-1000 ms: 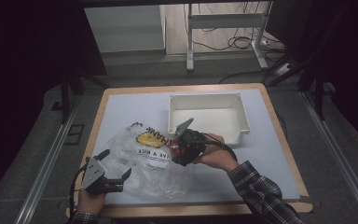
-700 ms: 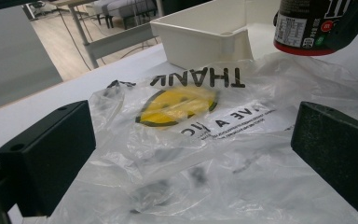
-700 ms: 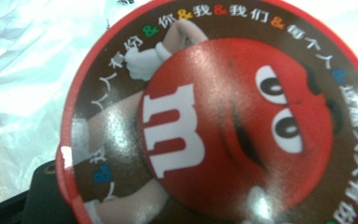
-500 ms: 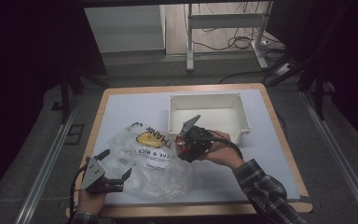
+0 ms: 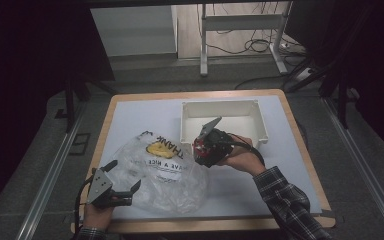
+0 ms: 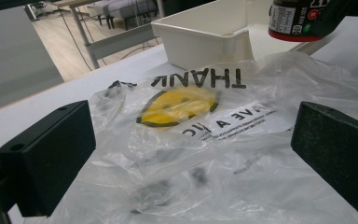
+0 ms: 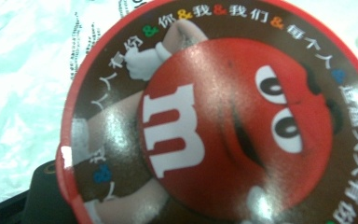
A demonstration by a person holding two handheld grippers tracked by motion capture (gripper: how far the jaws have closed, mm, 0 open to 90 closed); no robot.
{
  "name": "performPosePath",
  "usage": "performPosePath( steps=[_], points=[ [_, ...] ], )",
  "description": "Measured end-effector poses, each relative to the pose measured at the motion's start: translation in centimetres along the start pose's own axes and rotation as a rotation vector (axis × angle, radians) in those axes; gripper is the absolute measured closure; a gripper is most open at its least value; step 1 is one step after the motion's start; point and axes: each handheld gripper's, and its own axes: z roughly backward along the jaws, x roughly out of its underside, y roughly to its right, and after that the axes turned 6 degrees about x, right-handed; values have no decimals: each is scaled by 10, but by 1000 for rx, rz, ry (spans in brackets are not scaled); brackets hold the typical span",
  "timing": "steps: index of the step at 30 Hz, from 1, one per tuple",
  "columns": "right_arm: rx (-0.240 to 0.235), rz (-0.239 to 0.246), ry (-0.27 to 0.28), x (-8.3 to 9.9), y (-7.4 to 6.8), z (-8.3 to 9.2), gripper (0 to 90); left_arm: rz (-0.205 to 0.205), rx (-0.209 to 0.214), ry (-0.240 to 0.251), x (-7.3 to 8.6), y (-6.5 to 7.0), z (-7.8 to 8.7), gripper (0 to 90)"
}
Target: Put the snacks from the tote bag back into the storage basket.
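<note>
A clear plastic bag (image 5: 162,172) printed with a yellow smiley and black lettering lies crumpled on the pale tabletop (image 5: 130,120), spreading from the middle toward the near-left corner. The left hand-held gripper (image 5: 122,186) sits at the bag's near-left edge, close to the tabletop's near edge, with its jaws spread wide; in the left gripper view the two black jaws stand well apart over the rumpled film (image 6: 205,154), nothing between them.

The right hand-held gripper (image 5: 205,145) hangs near the middle of the tabletop, just beside the bag's right edge and just in front of the near wall of a white bin (image 5: 220,107). It holds a round candy container (image 5: 200,146) with a red rim; the right gripper view looks straight onto its brown face (image 7: 223,126), with a red cartoon character and a ring of Chinese characters. One jaw shows at that container's lower left.

The bin stands toward the far right of the tabletop, its far wall near the far edge. Bare surface lies open along the far-left corner, the right edge and the near-right corner.
</note>
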Motion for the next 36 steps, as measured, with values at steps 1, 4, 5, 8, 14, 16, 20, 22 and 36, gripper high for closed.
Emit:
performPosePath(
  steps=[1,4,5,8,14,16,20,22,36],
  points=[
    [3,1,2,0,2,0,257,0,0,0,0,0,0,0],
    [5,6,4,1,5,-1,257,0,0,0,0,0,0,0],
    [5,4,2,0,6,-1,257,0,0,0,0,0,0,0],
    [7,8,-4,0,9,-2,257,0,0,0,0,0,0,0],
    [10,1,-9,0,17,-5,257,-1,-1,-2,0,0,0,0],
    [10,-9,-6,0,20,-7,257,-1,-1,-2,0,0,0,0],
    [9,-11,-2,0,25,-10,257,-1,-2,-3,0,0,0,0],
    [9,-12,-2,-1,26,-10,257,-1,-2,-3,0,0,0,0],
    [19,-3,2,-6,38,-21,257,2,8,5,0,-1,1,16]
  ],
)
